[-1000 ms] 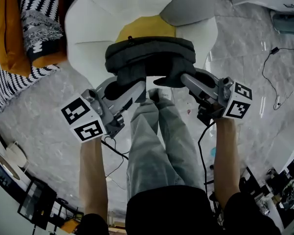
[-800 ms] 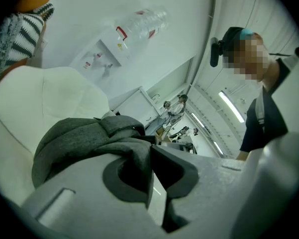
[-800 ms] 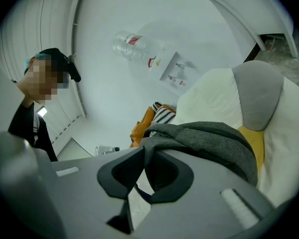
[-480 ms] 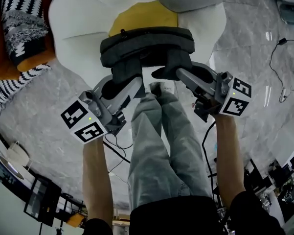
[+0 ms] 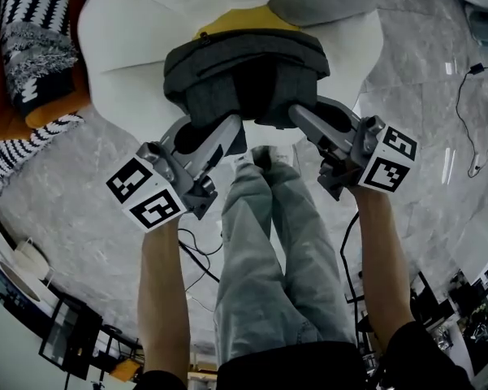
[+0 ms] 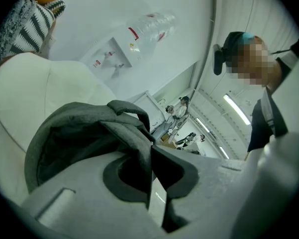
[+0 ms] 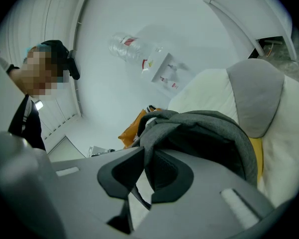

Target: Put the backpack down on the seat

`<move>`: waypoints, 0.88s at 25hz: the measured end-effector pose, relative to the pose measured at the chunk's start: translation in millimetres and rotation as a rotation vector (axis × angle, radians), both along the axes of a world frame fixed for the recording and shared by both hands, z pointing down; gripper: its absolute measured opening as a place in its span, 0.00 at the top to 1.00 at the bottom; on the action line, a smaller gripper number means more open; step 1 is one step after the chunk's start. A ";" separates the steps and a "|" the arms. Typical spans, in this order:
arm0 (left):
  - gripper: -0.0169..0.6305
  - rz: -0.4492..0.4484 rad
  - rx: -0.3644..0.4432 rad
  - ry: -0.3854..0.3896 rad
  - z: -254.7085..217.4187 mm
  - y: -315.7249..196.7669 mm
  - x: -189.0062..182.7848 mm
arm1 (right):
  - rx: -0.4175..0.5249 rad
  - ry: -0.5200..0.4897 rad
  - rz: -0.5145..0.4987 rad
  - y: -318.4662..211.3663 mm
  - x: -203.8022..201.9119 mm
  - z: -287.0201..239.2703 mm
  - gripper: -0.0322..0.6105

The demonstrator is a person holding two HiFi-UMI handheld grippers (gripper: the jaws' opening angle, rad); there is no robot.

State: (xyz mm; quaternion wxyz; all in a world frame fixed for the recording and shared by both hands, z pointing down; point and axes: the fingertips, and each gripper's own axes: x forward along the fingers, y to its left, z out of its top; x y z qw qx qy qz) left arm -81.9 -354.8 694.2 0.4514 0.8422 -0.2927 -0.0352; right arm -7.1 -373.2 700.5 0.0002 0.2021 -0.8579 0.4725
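Your left gripper (image 5: 225,130) is pinching one fold of grey strap and your right gripper (image 5: 299,114) is clamping another. Both holds are thin, so a jerk is likely to pull the fabric free. The backpack (image 5: 244,71), grey and slumping, is hanging between them over the white seat (image 5: 126,55), where an early release risks tipping it off the front.

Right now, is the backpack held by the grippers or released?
Held: left gripper and right gripper each pinch the backpack by a strap. Whether it touches the seat: cannot tell.
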 end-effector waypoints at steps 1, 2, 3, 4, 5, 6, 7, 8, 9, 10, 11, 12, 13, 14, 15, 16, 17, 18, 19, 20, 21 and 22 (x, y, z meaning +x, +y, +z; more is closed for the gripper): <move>0.93 -0.008 -0.002 -0.006 0.2 -1.0 0.6 | 0.001 0.014 0.008 -1.1 0.2 -0.1 0.89; 0.93 -0.020 -0.007 -0.008 0.7 -1.2 1.3 | 0.003 0.027 0.015 -1.6 0.5 -0.1 0.89; 0.93 -0.033 -0.014 -0.007 1.1 -1.2 1.8 | 0.004 0.038 0.020 -1.8 0.6 -0.5 0.88; 0.93 -0.046 -0.021 -0.005 1.0 -1.2 1.8 | 0.007 0.047 0.023 -2.2 0.3 -1.9 0.88; 0.93 -0.057 -0.028 -0.003 -0.4 -1.8 1.1 | 0.009 0.057 0.024 -2.8 -0.5 -4.4 0.88; 0.93 -0.068 -0.033 -0.001 -2.8 -2.7 -0.1 | 0.012 0.068 0.023 -3.7 -1.6 -7.6 0.88; 0.93 -0.076 -0.037 -0.002 -5.5 -4.0 -1.6 | 0.015 0.080 0.023 -4.8 -2.6 -10.9 0.88; 0.93 -0.083 -0.041 -0.008 -7.3 -5.5 -3.2 | 0.016 0.092 0.025 -6.2 -3.4 -13.3 0.88; 0.93 -0.089 -0.046 -0.018 -7.3 -7.4 -4.6 | 0.016 0.103 0.030 -7.8 -3.7 -14.2 0.88; 0.93 -0.094 -0.052 -0.030 -4.9 -9.6 -5.6 | 0.013 0.114 0.037 -9.4 -3.4 -12.8 0.88; 0.93 -0.099 -0.062 -0.043 0.0 -12.2 -6.2 | 0.007 0.124 0.046 -11.3 -2.6 -9.0 0.88; 0.93 -0.105 -0.073 -0.054 6.9 -15.3 -6.3 | -0.002 0.133 0.057 -13.7 -1.2 -3.1 0.88; 0.93 -0.113 -0.083 -0.061 14.5 -19.0 -6.1 | -0.010 0.142 0.069 -16.8 0.2 3.7 0.88; 0.93 -0.123 -0.093 -0.064 21.5 -22.8 -5.9 | -0.016 0.152 0.080 -20.3 1.2 10.4 0.88; 0.93 -0.135 -0.101 -0.065 27.5 -26.7 -6.1 | -0.020 0.162 0.089 -24.1 1.5 16.3 0.88; 0.93 -0.147 -0.108 -0.065 33.1 -31.3 -6.8 | -0.022 0.172 0.095 -28.6 1.0 22.0 0.88; 0.93 -0.159 -0.115 -0.064 39.5 -37.2 -8.1 | -0.025 0.181 0.099 -34.6 -0.1 28.7 0.88; 0.93 -0.168 -0.122 -0.062 47.4 -44.7 -9.8 | -0.028 0.190 0.102 -42.3 -1.6 37.1 0.88; 0.93 -0.175 -0.129 -0.059 56.3 -53.2 -11.8 | -0.032 0.199 0.105 -51.0 -3.0 46.8 0.89; 0.93 -0.180 -0.135 -0.058 65.3 -61.9 -14.0 | -0.036 0.207 0.109 -59.5 -4.4 56.4 0.89; 0.93 -0.184 -0.139 -0.057 73.0 -69.5 -16.4 | -0.040 0.214 0.113 -66.9 -5.7 64.5 0.89; 0.92 -0.185 -0.143 -0.057 78.8 -75.5 -18.8 | -0.043 0.219 0.117 -72.8 -6.9 70.3 0.89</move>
